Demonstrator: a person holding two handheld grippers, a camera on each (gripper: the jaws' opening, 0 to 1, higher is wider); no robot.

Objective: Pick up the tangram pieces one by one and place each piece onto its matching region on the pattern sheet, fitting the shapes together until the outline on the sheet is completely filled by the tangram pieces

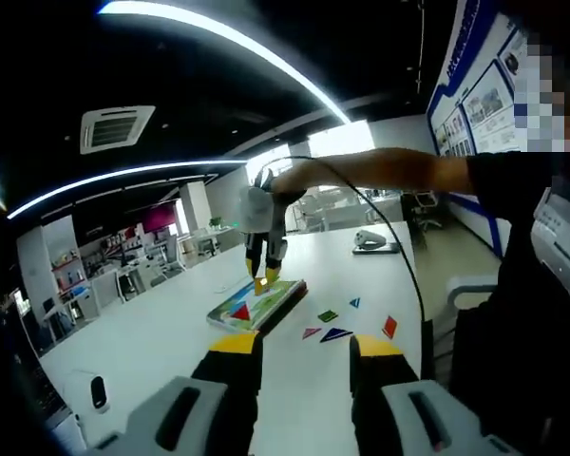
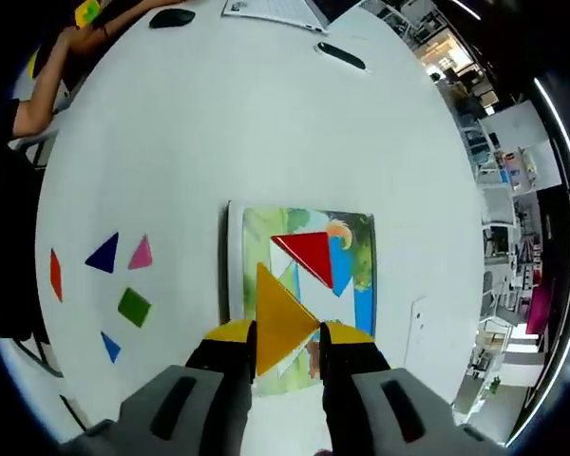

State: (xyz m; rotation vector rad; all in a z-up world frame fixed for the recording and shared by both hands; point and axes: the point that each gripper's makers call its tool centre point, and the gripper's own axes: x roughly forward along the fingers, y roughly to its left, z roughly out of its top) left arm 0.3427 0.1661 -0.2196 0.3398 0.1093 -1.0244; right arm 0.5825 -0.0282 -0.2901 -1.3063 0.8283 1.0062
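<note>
Right gripper view: right gripper (image 2: 287, 344) pinches yellow triangle (image 2: 280, 318) over pattern sheet (image 2: 351, 285); left gripper (image 1: 304, 350) parted, level above table (image 1: 152, 332).

Ahead of the right gripper (image 2: 287, 347), the pattern sheet (image 2: 302, 294) lies on the table (image 2: 266, 114); one piece (image 2: 309, 255) lies on it. Five loose pieces (image 2: 133, 306) lie left of the gripper, beside the sheet.

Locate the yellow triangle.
In the right gripper view, the yellow triangle sits clamped in the right gripper, over the pattern sheet, just below the red triangle.
</note>
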